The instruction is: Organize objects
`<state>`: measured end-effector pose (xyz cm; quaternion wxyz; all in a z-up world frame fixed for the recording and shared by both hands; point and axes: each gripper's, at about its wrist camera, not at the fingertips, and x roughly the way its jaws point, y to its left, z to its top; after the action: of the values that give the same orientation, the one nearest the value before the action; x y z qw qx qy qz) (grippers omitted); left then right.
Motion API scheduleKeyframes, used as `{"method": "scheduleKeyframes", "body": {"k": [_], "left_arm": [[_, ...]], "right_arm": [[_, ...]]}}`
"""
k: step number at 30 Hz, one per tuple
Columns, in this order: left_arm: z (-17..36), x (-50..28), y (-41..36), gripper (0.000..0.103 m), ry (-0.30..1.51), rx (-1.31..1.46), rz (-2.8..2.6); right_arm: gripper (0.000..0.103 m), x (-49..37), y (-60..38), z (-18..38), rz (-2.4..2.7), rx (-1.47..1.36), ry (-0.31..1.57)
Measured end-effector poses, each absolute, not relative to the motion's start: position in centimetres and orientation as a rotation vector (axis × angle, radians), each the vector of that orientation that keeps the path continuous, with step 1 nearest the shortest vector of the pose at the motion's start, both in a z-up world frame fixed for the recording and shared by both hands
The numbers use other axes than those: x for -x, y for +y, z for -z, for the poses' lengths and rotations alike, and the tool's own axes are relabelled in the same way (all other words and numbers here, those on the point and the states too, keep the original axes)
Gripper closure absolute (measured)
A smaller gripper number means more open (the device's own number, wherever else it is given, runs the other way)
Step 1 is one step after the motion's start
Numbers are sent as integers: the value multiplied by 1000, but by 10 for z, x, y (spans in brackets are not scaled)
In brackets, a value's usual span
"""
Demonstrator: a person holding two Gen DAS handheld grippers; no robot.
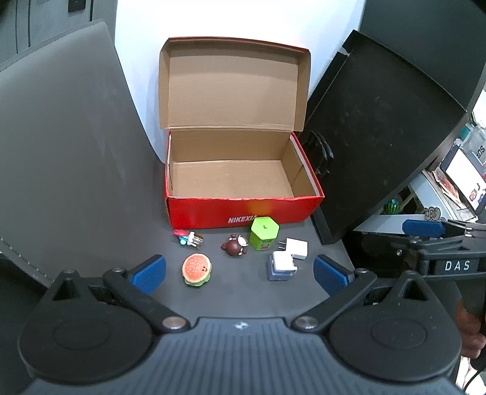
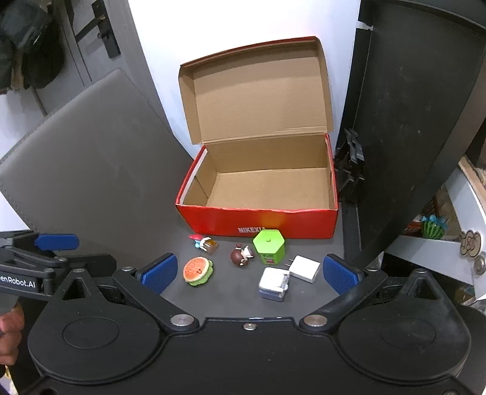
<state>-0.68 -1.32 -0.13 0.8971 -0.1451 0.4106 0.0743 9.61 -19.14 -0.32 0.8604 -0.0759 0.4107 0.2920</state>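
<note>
Start of sort: nothing packed yet. Left tongs (image 1: 240, 273) and right tongs (image 2: 250, 272) both spread wide, empty, hovering above the desk (image 2: 231, 300). Between the right tongs' pads: burger toy (image 2: 198, 271), 2 white chargers (image 2: 288, 278). Just beyond: brown figurine (image 2: 241, 255), green hexagonal box (image 2: 269, 246), a small keychain-like trinket (image 2: 204, 242), too small to identify. Farthest: red shoebox (image 2: 258, 223), lid up, empty. Next move probably calls for lowering over 1 item and closing. The box's near inner wall is hidden.

A home: door handle (image 2: 101, 29), hung coat (image 2: 29, 42) (dark), cluttered shelf (image 2: 437, 243).
</note>
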Motion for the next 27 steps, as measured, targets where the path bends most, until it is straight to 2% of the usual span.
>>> {"method": "scheduleKeyframes", "body": {"k": [27], "left_arm": [[4,4,-14,0,869,294,-152]], "right_arm": [[0,-97,-190,6,-613,142,877]]}}
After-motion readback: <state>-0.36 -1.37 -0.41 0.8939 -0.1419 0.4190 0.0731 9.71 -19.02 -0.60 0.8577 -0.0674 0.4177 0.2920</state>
